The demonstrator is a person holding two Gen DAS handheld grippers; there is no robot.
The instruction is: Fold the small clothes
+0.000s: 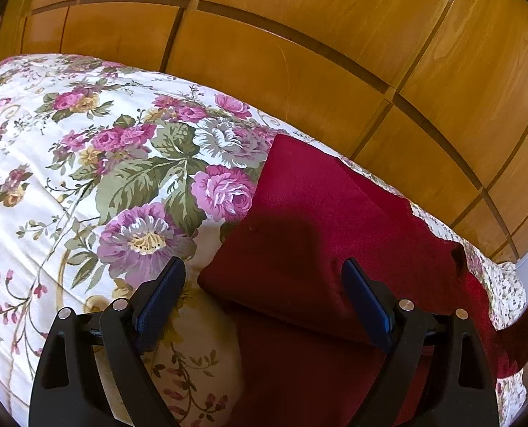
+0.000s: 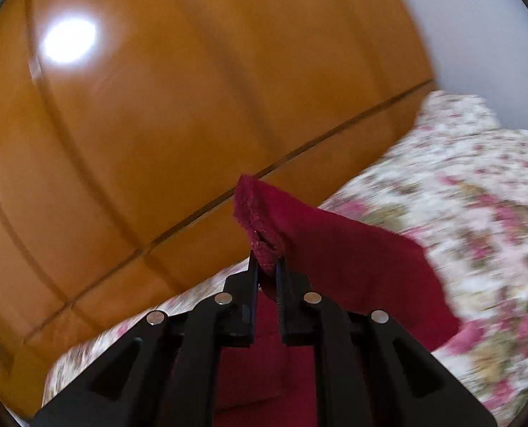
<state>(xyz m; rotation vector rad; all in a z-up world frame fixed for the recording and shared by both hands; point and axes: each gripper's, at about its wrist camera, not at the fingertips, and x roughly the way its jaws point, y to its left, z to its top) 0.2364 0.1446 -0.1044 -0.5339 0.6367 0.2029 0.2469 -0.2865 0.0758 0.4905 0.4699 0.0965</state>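
Note:
A dark red cloth (image 1: pixel 321 213) lies partly folded on the floral bedspread (image 1: pixel 86 149), its near part spread under my left gripper (image 1: pixel 264 281). That gripper hovers open above the cloth's left edge, nothing between its blue pads. In the right wrist view my right gripper (image 2: pixel 268 267) is shut on a corner of the same red cloth (image 2: pixel 335 249), lifted off the bed. The pinched hem sticks up past the fingertips and the rest hangs down to the right. This view is blurred by motion.
A wooden wardrobe (image 1: pixel 299 53) with panelled doors stands right behind the bed. The bedspread (image 2: pixel 477 213) extends to the right in the right wrist view, under a pale wall (image 2: pixel 477 35). A reflected light glares on the wardrobe door (image 2: pixel 68 41).

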